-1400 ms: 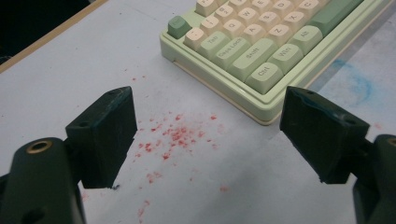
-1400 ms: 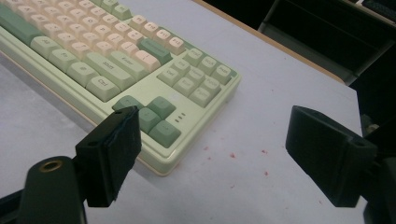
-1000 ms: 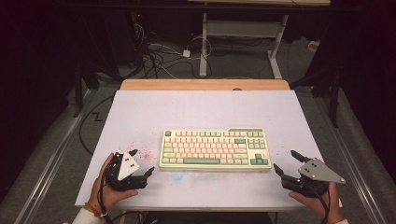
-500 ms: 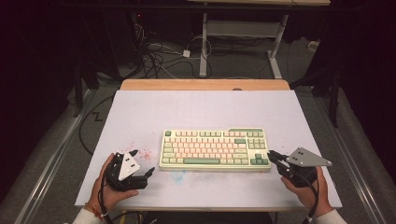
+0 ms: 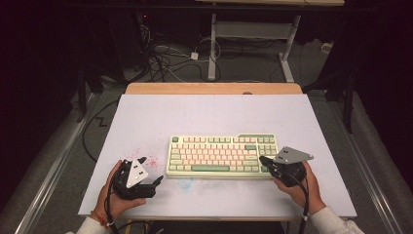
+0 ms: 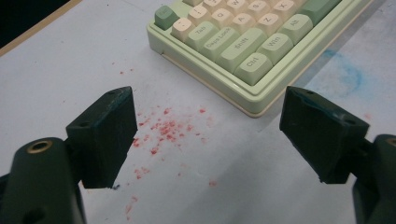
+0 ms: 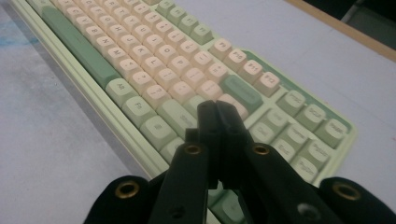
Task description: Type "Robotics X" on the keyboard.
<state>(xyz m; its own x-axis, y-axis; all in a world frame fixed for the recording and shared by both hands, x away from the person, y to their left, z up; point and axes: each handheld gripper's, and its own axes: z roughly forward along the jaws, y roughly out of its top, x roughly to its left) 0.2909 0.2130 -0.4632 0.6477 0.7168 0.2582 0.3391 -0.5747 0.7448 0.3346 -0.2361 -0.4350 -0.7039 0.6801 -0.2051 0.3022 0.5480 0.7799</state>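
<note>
A pale green keyboard (image 5: 221, 156) with cream and green keys lies flat at the table's front middle. My right gripper (image 5: 263, 160) is at its right end, held low by a hand. In the right gripper view the gripper (image 7: 217, 109) is shut, its jaws having just closed with nothing between them, and its tips hang over keys near the right end of the keyboard (image 7: 177, 79). My left gripper (image 5: 155, 180) rests left of the keyboard's front left corner. The left gripper (image 6: 210, 135) is open over bare tabletop, pointing at the corner of the keyboard (image 6: 243, 46).
The white table (image 5: 209, 112) has a wooden strip (image 5: 214, 87) along its far edge. Red specks (image 6: 163, 130) mark the surface between the left jaws, and a blue smudge (image 6: 348, 74) lies before the keyboard. Cables and desk legs stand on the floor beyond.
My right gripper has slid left from the table's right side to the keyboard's right end, and its jaws have closed. The left gripper has stayed put.
</note>
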